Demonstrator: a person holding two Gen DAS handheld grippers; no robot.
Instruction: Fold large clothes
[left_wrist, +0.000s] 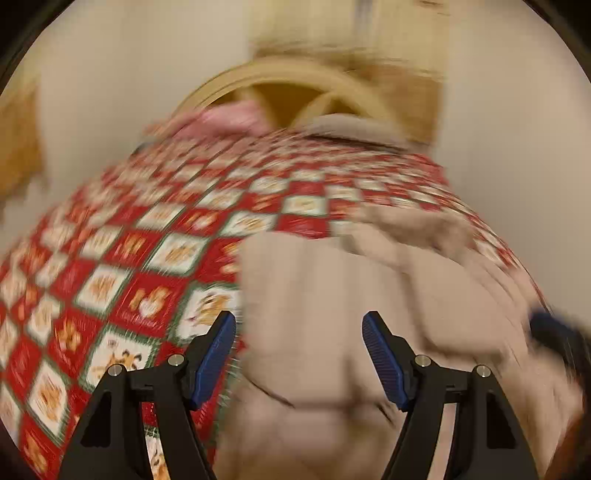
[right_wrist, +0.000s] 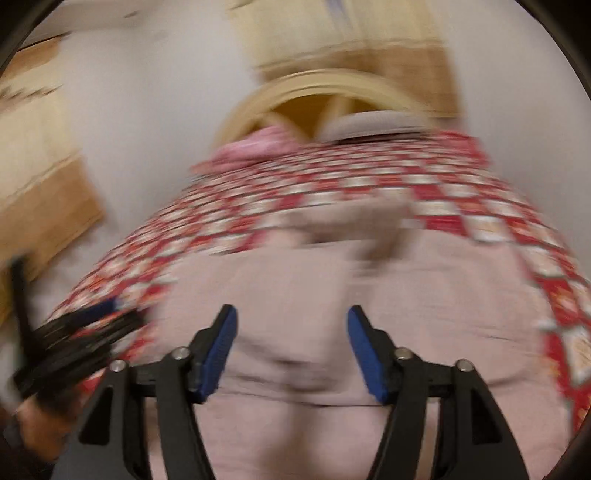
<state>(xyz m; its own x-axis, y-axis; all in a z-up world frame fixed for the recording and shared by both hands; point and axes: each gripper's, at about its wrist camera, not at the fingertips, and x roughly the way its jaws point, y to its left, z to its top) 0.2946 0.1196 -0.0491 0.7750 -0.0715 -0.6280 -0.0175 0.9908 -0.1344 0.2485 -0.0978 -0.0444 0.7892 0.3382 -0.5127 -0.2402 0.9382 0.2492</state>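
A large beige garment (left_wrist: 325, 295) lies spread on a table with a red and white checked cloth (left_wrist: 129, 258). It fills the near part of the right wrist view (right_wrist: 332, 288). My left gripper (left_wrist: 299, 325) is open above the garment's left edge, holding nothing. My right gripper (right_wrist: 291, 317) is open above the middle of the garment, holding nothing. The left gripper shows blurred at the left edge of the right wrist view (right_wrist: 74, 332). Both views are motion-blurred.
At the table's far edge lie a pink cloth (right_wrist: 258, 144) and a folded beige item (right_wrist: 373, 125). A wooden chair back (right_wrist: 321, 88) stands behind the table. Wooden furniture (right_wrist: 40, 199) stands at the left.
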